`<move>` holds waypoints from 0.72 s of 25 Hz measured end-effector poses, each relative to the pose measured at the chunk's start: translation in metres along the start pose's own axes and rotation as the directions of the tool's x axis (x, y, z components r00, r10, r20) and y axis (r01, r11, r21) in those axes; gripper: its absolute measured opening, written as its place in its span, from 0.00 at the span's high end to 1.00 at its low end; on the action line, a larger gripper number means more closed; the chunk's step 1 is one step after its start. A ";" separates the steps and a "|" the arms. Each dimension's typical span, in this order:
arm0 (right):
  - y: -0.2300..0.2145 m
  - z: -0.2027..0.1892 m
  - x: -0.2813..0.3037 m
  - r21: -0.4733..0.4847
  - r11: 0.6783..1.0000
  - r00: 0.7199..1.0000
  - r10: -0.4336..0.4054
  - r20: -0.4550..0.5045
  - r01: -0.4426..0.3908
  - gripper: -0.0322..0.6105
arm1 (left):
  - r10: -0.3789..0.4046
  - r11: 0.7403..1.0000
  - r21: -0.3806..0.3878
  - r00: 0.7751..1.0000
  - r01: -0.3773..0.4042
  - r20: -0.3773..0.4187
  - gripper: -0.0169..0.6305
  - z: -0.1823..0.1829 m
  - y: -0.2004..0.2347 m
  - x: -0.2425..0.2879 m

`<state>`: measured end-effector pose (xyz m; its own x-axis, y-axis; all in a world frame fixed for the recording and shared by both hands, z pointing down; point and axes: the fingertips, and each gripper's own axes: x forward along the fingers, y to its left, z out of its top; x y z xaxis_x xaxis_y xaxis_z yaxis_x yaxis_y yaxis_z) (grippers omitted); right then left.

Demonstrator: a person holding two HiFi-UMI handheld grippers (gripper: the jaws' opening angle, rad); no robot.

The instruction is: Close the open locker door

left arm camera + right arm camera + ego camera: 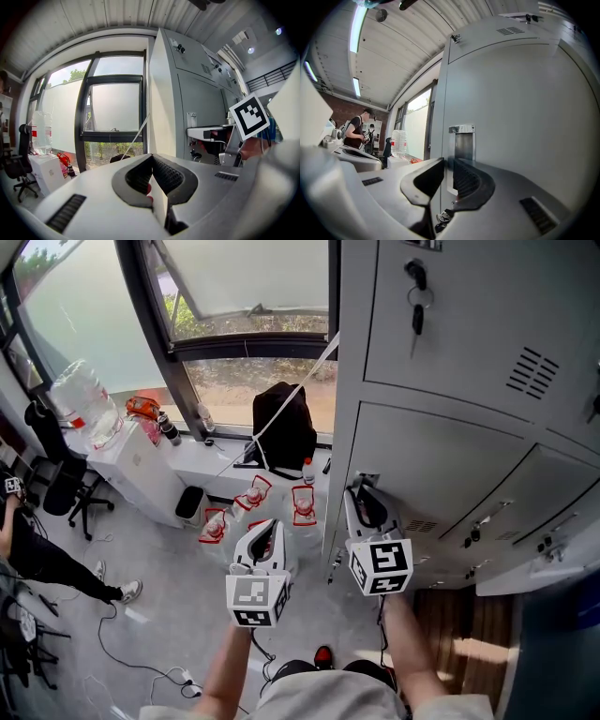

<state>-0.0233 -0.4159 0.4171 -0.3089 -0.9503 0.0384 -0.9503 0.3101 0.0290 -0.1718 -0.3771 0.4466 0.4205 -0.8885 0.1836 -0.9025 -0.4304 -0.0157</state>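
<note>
The grey locker bank (pixel 450 352) fills the right of the head view. My right gripper (pixel 361 495) is at the left edge of a middle locker door (pixel 441 465), beside its latch. In the right gripper view, the door's (pixel 525 117) thin vertical edge stands between the narrow-set jaws of the right gripper (pixel 447 164), just below the latch plate (pixel 461 140). A bunch of keys (pixel 443 218) hangs under the jaws. My left gripper (pixel 265 526) hangs in the air to the left of the lockers. Its jaws are shut on nothing (pixel 151 161).
A key (pixel 417 296) hangs in the top locker's lock. Red-and-white bags (pixel 253 498) and cables lie on the floor below the grippers. A black backpack (pixel 284 423) and a water jug (pixel 82 404) stand by the window. A person (pixel 37 559) is at the far left.
</note>
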 end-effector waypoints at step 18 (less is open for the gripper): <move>0.001 0.000 -0.001 -0.014 1.000 1.000 0.007 -0.003 -0.007 0.83 | 0.008 1.000 0.002 1.000 -0.008 0.009 0.94 0.005 -0.003 0.000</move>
<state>-0.0237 -0.4142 0.4172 -0.3151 -0.9481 0.0415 -0.9475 0.3168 0.0428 -0.1682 -0.3765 0.4416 0.4143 -0.8933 0.1743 -0.9056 -0.4237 -0.0189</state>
